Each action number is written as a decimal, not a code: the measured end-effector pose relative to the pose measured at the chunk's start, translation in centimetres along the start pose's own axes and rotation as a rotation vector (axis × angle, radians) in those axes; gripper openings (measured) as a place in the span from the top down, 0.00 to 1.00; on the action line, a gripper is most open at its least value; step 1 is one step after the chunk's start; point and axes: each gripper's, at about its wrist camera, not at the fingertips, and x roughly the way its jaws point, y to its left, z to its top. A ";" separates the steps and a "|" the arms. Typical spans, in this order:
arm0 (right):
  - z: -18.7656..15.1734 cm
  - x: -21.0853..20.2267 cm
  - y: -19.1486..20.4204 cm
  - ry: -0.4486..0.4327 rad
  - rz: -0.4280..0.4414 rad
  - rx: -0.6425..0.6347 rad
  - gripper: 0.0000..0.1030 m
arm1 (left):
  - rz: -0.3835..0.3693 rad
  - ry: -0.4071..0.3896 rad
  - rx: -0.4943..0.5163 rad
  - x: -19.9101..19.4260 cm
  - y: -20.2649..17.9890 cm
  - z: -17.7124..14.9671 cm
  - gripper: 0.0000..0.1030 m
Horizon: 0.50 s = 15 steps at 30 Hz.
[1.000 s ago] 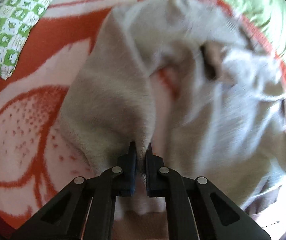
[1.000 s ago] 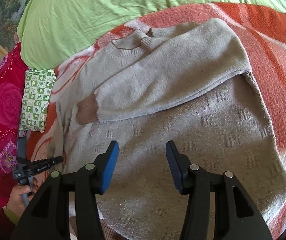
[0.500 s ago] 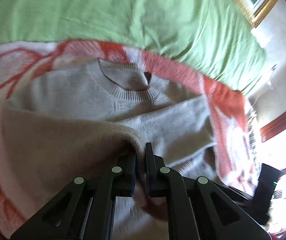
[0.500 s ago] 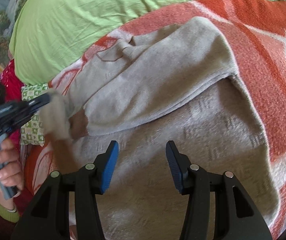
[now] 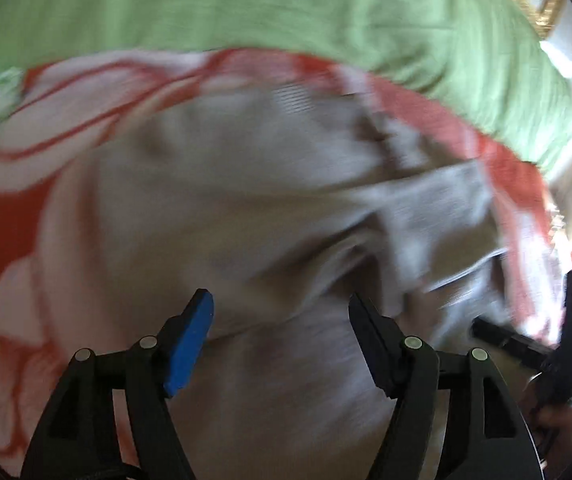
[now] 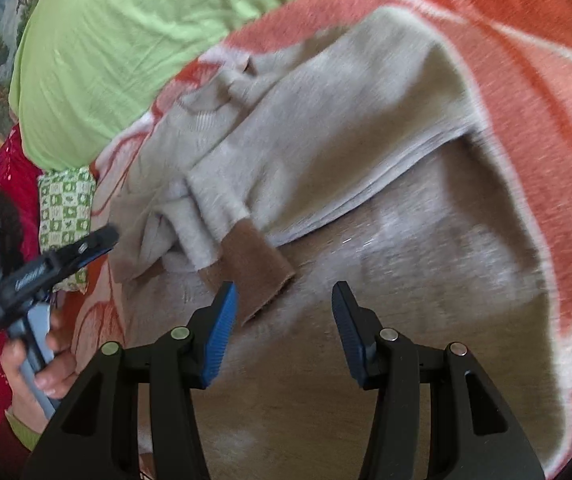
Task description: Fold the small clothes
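Observation:
A small grey knitted sweater [image 6: 365, 216] lies on an orange-and-white blanket [image 6: 533, 128]. Both sleeves are folded across its chest; the upper sleeve ends in a brown cuff [image 6: 254, 256]. My right gripper [image 6: 282, 316] is open and empty, just above the sweater's lower body, its left finger beside the brown cuff. My left gripper [image 5: 280, 316] is open and empty over the blurred sweater [image 5: 254, 216]. It also shows at the left edge of the right wrist view [image 6: 46, 268], held in a hand.
A green pillow [image 6: 134, 40] lies behind the blanket. A small green-and-white patterned cushion [image 6: 66, 208] sits at the left, against a red floral cloth [image 6: 2, 184]. The right gripper [image 5: 545, 344] shows at the right of the left wrist view.
My left gripper carried the left sleeve across the sweater, then opened and let it go. The sleeve now lies bunched on the chest. The right gripper stayed open, shifting slightly.

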 end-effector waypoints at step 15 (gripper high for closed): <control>6.8 -6.3 5.0 -0.226 0.103 -0.141 0.97 | 0.233 0.024 -0.081 4.4 5.5 -0.9 0.31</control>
